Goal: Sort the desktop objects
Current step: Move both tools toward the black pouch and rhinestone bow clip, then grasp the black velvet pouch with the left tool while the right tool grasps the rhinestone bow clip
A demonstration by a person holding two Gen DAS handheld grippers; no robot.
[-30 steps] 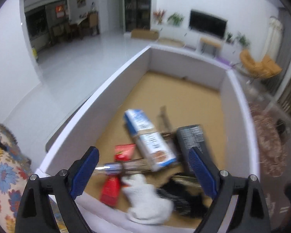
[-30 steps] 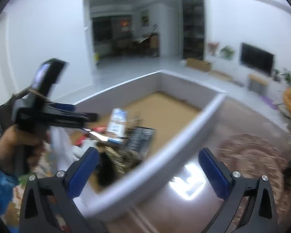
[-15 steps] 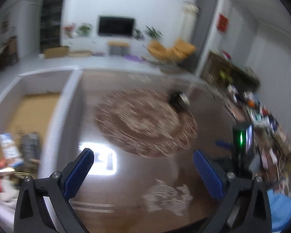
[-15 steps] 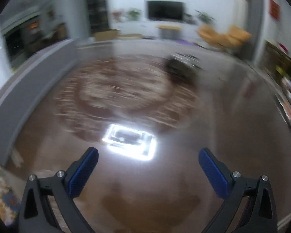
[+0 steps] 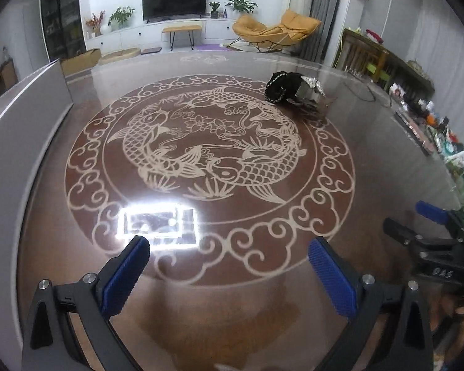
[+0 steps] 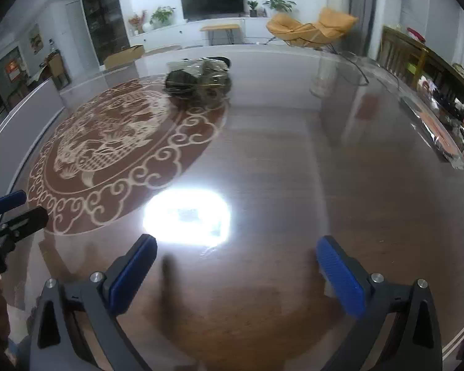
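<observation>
A dark bundle with crinkled silver wrapping [image 5: 294,91] lies at the far side of the glossy brown table, on the rim of the round fish pattern [image 5: 210,160]; it also shows in the right wrist view [image 6: 199,75]. My left gripper [image 5: 229,266] is open and empty, low over the near part of the pattern. My right gripper [image 6: 236,264] is open and empty over bare table to the right. Each gripper shows at the edge of the other's view.
The grey wall of the sorting box [image 5: 18,123] stands along the table's left side. Clutter [image 5: 442,136] lines the far right edge. A clear glass [image 6: 324,75] stands at the back. A bright lamp reflection [image 6: 185,216] lies before the grippers.
Both grippers have swung right, away from the box with its items, and now face the open table. Both stay open and empty.
</observation>
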